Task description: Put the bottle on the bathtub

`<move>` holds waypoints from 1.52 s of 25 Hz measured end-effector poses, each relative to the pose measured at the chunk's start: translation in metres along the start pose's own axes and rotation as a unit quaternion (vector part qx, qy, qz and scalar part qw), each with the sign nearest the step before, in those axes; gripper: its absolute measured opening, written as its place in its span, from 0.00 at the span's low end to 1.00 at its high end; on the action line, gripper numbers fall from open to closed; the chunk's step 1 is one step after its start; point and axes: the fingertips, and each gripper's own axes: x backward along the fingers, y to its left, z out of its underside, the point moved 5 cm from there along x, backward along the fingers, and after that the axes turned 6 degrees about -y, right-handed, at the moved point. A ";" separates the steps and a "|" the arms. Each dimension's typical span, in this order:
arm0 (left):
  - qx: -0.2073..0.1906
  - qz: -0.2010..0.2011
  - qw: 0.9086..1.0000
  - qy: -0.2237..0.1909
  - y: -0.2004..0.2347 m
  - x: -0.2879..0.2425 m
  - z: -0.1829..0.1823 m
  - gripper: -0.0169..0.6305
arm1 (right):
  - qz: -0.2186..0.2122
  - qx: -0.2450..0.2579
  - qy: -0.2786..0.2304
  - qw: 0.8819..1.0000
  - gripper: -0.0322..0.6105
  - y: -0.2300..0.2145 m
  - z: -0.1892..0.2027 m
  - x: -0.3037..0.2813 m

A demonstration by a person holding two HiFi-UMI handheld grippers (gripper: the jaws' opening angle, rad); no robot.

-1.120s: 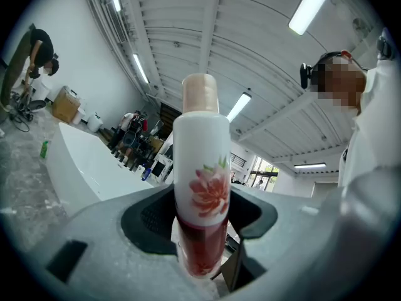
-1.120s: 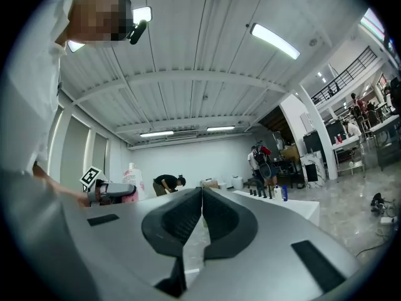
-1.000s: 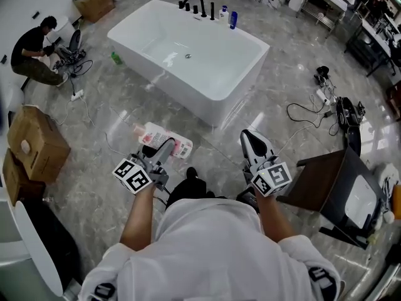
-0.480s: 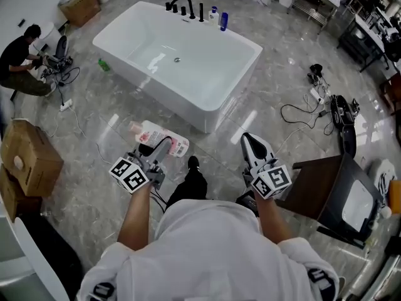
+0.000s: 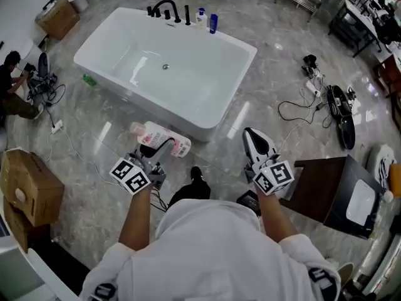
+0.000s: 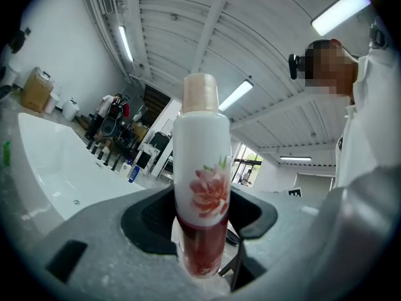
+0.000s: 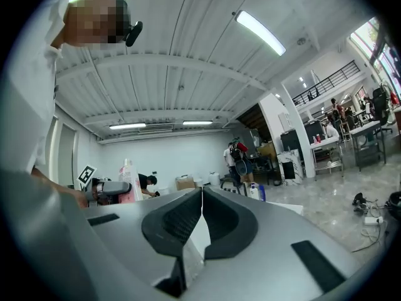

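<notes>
My left gripper (image 5: 161,148) is shut on a white bottle (image 5: 160,138) with a pink cap and a red flower label; it lies sideways in the jaws above the floor. In the left gripper view the bottle (image 6: 200,180) stands up between the jaws, cap away from the camera. The white bathtub (image 5: 210,119) lies ahead, its near rim a short way beyond the bottle. My right gripper (image 5: 252,138) is shut with nothing in it; its pads (image 7: 188,221) meet in the right gripper view.
A black faucet (image 5: 164,7) and several bottles (image 5: 207,21) stand on the tub's far rim. A cardboard box (image 5: 28,190) sits at left, a dark chair (image 5: 329,190) at right. Cables (image 5: 304,108) lie on the marble floor. A person (image 5: 11,83) crouches far left.
The view has moved closer to the bathtub, which now sits lower and nearer in the head view. Both grippers keep their hold and pose.
</notes>
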 end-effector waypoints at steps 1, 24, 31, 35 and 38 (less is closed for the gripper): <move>-0.002 0.004 1.000 0.006 0.010 -0.008 -0.004 0.39 | 0.006 0.002 0.001 1.000 0.07 -0.004 -0.001 -0.010; -0.035 0.076 0.996 0.039 0.111 -0.140 -0.048 0.39 | 0.064 0.040 -0.014 0.997 0.07 -0.046 -0.021 -0.094; -0.028 0.072 0.996 0.035 0.124 -0.177 -0.050 0.39 | 0.067 0.032 -0.018 0.997 0.07 -0.080 -0.019 -0.109; -0.037 0.076 0.995 0.044 0.132 -0.211 -0.047 0.39 | 0.062 0.024 -0.020 0.998 0.07 -0.111 -0.015 -0.127; -0.040 0.077 0.995 0.048 0.140 -0.239 -0.046 0.39 | 0.056 0.022 -0.022 0.998 0.07 -0.140 -0.015 -0.145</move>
